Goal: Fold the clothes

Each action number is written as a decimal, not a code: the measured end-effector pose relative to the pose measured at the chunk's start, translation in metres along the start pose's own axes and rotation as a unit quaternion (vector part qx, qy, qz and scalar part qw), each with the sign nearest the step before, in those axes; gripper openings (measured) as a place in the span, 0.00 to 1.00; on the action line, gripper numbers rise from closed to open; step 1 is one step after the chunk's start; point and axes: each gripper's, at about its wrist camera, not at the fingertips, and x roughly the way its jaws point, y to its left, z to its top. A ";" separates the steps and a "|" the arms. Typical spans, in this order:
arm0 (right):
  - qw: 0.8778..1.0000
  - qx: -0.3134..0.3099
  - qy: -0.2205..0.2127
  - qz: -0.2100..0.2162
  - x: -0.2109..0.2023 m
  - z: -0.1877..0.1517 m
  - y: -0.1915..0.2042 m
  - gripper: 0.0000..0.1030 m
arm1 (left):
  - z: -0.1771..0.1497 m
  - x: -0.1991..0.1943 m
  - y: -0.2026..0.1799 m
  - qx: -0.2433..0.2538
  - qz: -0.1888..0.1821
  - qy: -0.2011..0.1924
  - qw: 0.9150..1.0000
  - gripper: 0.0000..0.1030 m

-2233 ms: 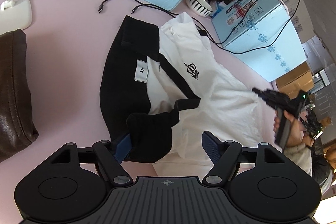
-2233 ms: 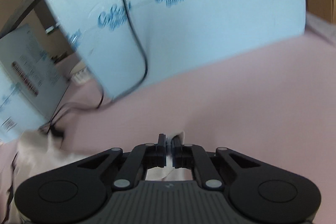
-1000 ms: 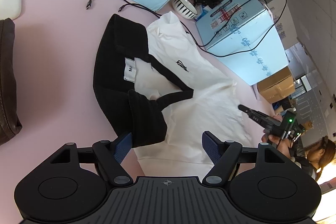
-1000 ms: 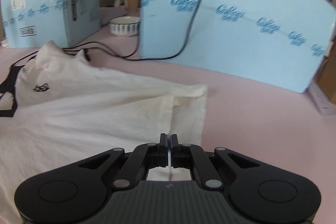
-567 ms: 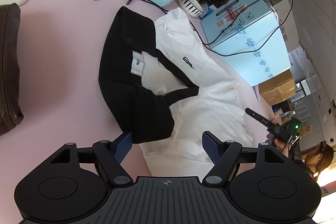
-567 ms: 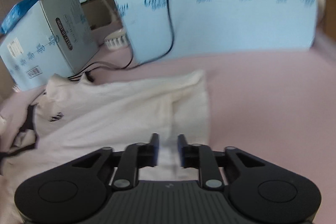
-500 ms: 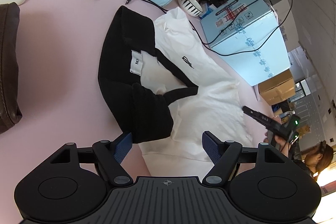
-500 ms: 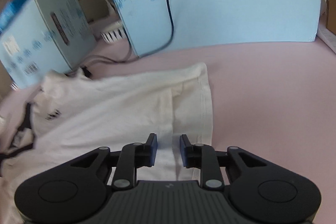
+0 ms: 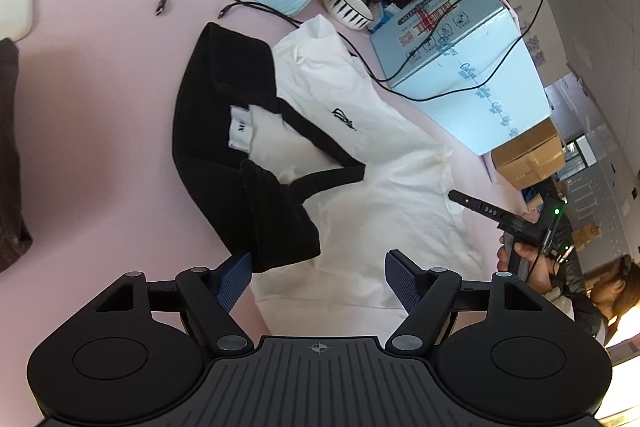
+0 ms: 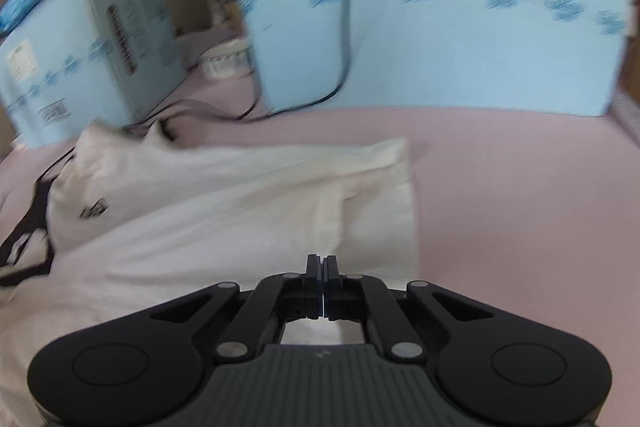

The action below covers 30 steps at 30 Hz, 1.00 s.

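Jaws closed, right gripper (image 10: 322, 263) tilted down — over white shirt (image 10: 224, 219)

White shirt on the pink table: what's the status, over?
Left gripper open, empty. Right gripper shut at shirt's edge; grip unclear. Black cable on sleeve.

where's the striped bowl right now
In the left wrist view the striped bowl sits at the far edge of the pink table, between two blue boxes, just beyond the white shirt's collar.
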 end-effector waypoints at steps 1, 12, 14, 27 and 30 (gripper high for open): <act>1.000 0.008 -0.003 -0.005 -0.005 -0.002 -0.003 0.00 | 0.001 -0.001 -0.001 0.001 -0.001 -0.002 1.000 0.72; 0.997 0.030 -0.060 -0.047 -0.034 -0.031 -0.006 0.46 | -0.009 -0.029 0.003 0.014 0.000 -0.014 1.000 0.72; 0.995 0.038 -0.072 0.055 -0.059 -0.033 0.008 0.56 | -0.013 -0.027 0.005 0.018 -0.007 -0.002 1.000 0.73; 0.955 0.058 0.059 0.285 -0.108 -0.101 0.064 0.61 | 0.039 0.038 0.025 -0.056 0.055 -0.037 0.996 0.11; 0.955 0.071 0.048 0.285 -0.117 -0.106 0.058 0.64 | 0.060 0.033 0.036 -0.083 0.033 -0.057 0.994 0.10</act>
